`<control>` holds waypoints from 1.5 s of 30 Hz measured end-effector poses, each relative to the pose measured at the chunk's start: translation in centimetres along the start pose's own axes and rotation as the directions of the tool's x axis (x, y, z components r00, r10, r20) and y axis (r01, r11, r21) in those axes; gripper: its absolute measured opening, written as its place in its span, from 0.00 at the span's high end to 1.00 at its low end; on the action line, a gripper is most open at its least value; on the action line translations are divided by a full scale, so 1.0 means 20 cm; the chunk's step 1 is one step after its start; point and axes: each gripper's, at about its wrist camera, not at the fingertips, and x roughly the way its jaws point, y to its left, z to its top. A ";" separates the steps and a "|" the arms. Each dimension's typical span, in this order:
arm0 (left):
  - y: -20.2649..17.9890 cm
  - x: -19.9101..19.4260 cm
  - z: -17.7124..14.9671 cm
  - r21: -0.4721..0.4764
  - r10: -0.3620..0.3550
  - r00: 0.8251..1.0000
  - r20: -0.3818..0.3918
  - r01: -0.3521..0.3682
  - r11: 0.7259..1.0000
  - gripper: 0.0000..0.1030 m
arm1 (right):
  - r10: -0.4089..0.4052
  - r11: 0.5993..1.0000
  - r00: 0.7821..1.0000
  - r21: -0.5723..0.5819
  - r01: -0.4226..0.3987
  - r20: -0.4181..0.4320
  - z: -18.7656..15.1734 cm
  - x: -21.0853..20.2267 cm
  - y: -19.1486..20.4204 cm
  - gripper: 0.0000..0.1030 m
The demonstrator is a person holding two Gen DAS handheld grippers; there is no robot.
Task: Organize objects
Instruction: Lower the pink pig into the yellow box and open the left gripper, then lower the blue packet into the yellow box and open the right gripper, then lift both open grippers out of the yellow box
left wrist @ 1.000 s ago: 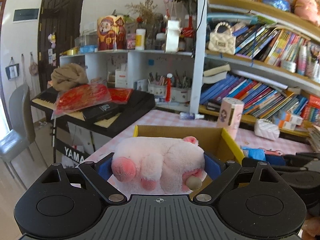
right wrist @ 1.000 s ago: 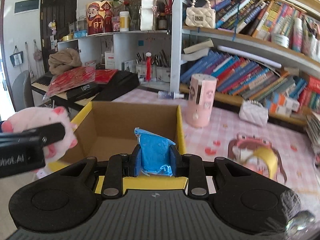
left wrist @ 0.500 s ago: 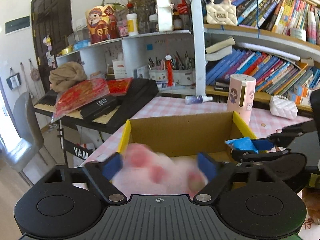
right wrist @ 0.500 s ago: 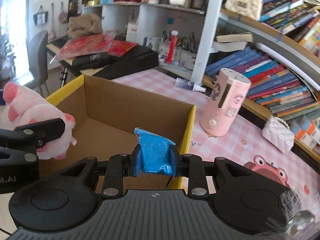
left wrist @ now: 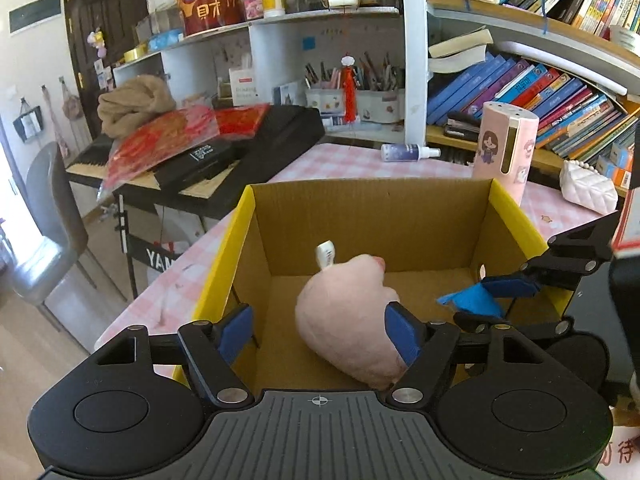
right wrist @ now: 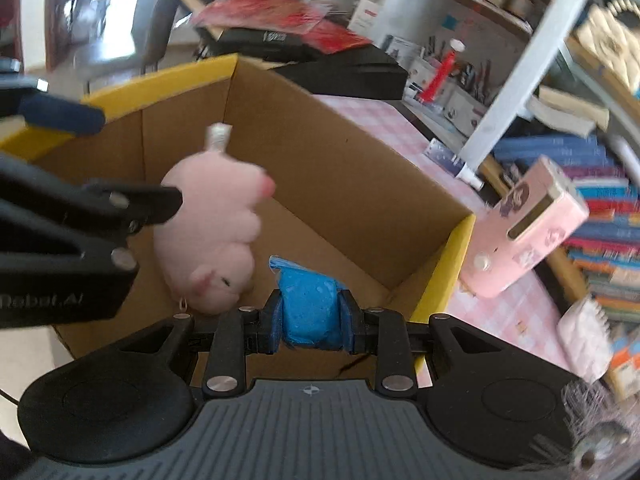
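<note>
Two tongs: both reach down into one cardboard box (left wrist: 372, 216), left tongs (left wrist: 320, 336) at its near left, right tongs (right wrist: 311, 312) at its near right.
Left tongs, state: spread, with a gap on the left pad's side; the jaws have just been closing in from wider, yet they are not pinching. The pink plush toy (left wrist: 352, 320) lies between them, leaning against the right pad, while the left pad stands clear of it.
Plush toy, place: inside the box, low by the floor near the front; whether it rests fully on the floor cannot be told. Its white tag (left wrist: 326, 254) points up and away toward the far wall.
Right tongs, state: pressed together on a blue packet (right wrist: 310, 306), pinched across its width, with the crumpled top sticking up and forward.
Blue packet, place: held above the box floor, inside the near right corner, just right of the plush toy and not touching it in the right wrist view.
Key relation: bare floor lies directly below and ahead of the packet, between the toy on the left and the right wall with its yellow rim (right wrist: 444, 268).
Nearer hand: the right one, since it already carries the packet.
Judged next move: letting the packet go where it hangs, keeping clear of the left tongs close on its left.
Outside the box: a pink speaker-like canister (right wrist: 524, 232) stands on the checked surface (left wrist: 348, 164), well apart to the far right.
</note>
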 end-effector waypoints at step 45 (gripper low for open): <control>0.27 -0.62 -0.37 -0.084 -0.046 0.992 0.121 0.056 0.995 0.02 | -0.295 0.799 0.954 0.560 0.219 0.047 -0.35 -0.73 0.40 0.22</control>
